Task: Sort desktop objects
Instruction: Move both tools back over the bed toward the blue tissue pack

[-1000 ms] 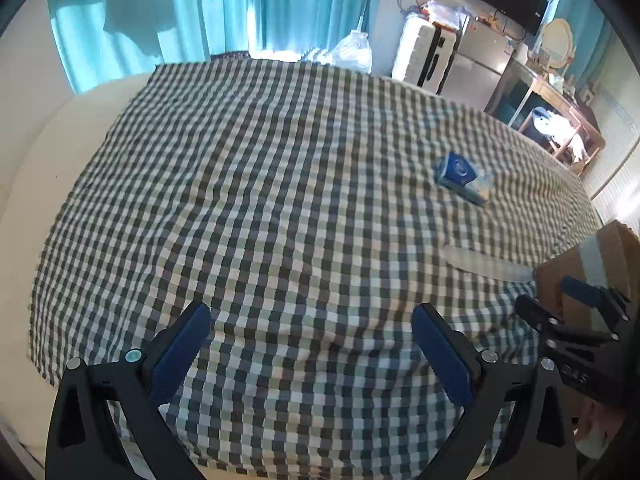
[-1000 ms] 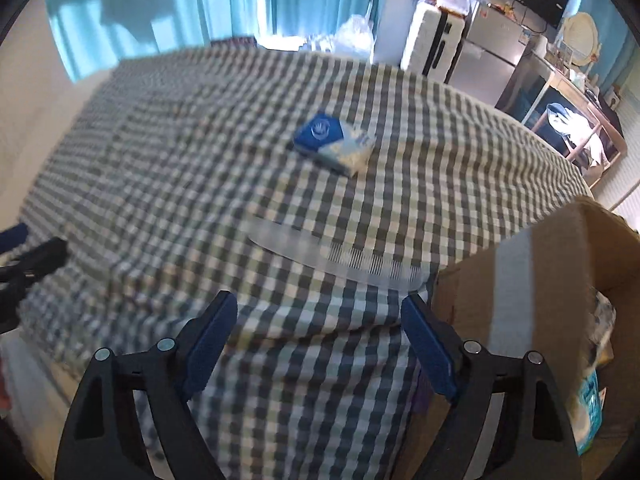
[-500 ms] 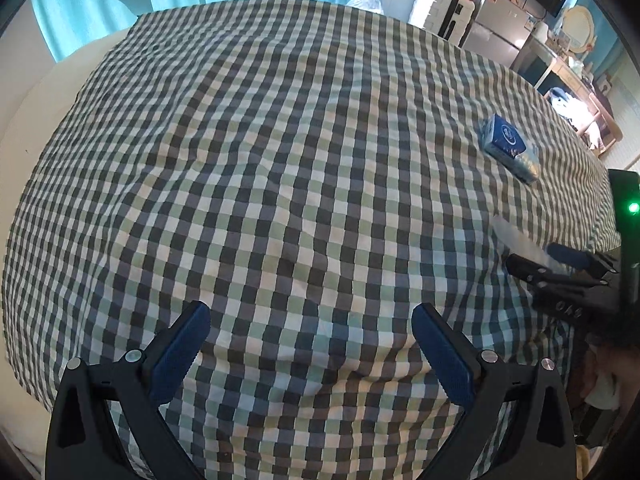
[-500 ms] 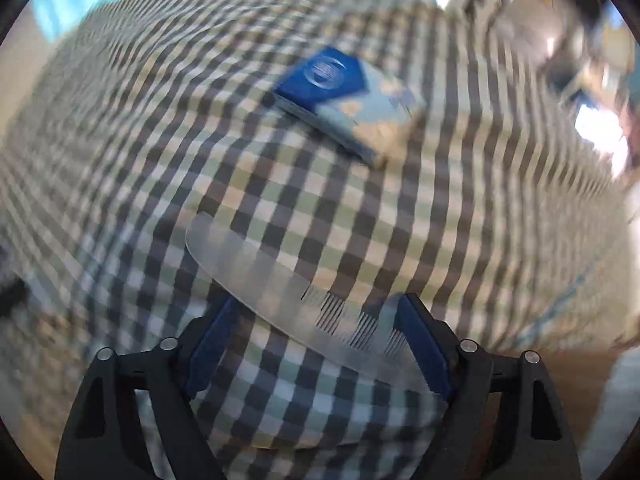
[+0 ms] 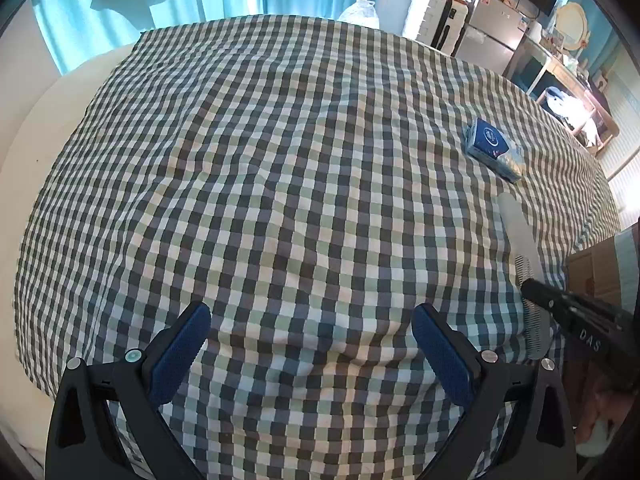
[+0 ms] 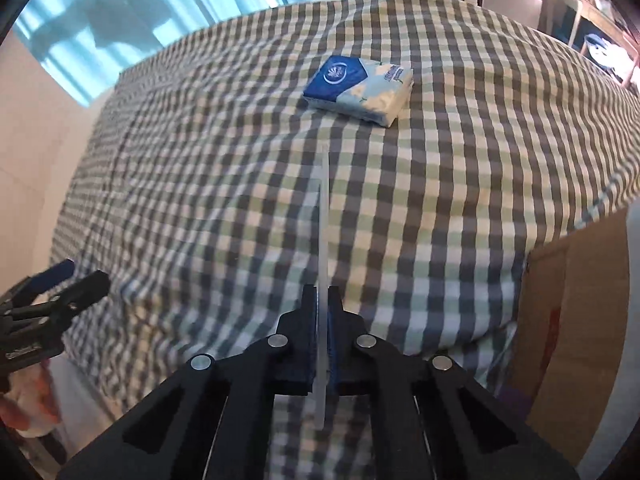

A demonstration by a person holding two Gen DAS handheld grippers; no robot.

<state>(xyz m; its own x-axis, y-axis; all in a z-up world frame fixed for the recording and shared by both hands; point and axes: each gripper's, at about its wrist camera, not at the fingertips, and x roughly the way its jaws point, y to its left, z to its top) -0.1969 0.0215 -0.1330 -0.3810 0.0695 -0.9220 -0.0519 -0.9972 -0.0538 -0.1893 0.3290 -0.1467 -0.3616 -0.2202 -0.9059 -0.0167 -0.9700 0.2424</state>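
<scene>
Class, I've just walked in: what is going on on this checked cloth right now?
A person is sorting things with two tools. The right hand-held gripper is shut on a clear plastic comb, held edge-on above the checked cloth. The left hand-held gripper is open and holds nothing. A blue tissue pack lies on the cloth; a cardboard box stands at the right.

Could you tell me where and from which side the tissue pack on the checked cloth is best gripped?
Grip the tissue pack across its short width, coming from above: it lies flat on the checked cloth, its long sides free. The left claw is open.
</scene>
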